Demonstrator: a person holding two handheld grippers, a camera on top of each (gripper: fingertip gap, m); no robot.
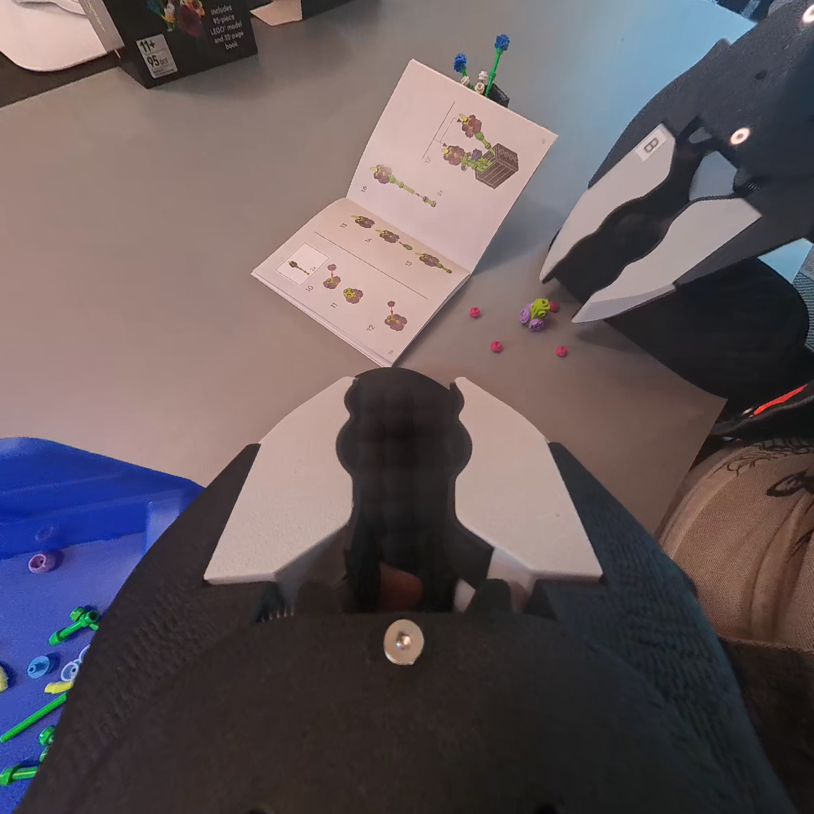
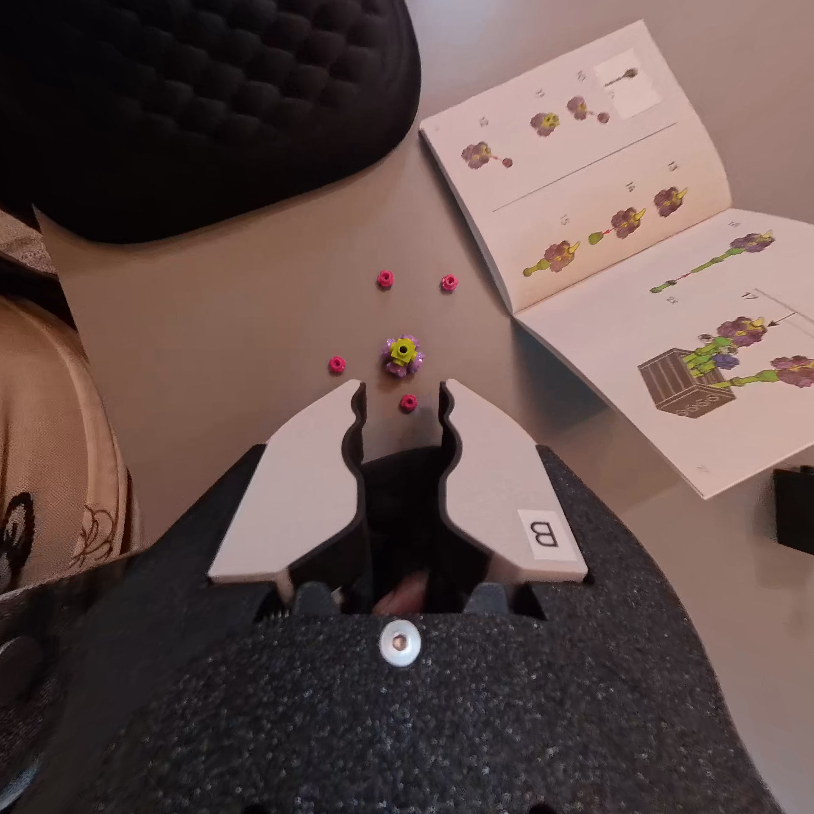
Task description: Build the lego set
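A small purple flower with a lime centre (image 2: 403, 354) lies on the grey table, with several loose pink studs around it. My right gripper (image 2: 401, 387) is open just short of the flower, and one pink stud (image 2: 408, 401) lies between its fingertips. The left wrist view shows this gripper (image 1: 561, 299) hovering over the flower (image 1: 535, 312) at the right. My left gripper (image 1: 405, 381) is shut with its black pads together; nothing shows in it. It sits back from the open instruction booklet (image 1: 462, 198), which also shows in the right wrist view (image 2: 572, 176).
A blue tray (image 1: 66, 506) at the lower left holds green stems and small loose parts. A partly built model with blue flowers (image 1: 484, 70) stands behind the booklet. The black set box (image 1: 189, 39) is at the back left. A black quilted cushion (image 2: 198, 110) borders the table edge. One gripper's finger ends stand about 15 cm off the other's.
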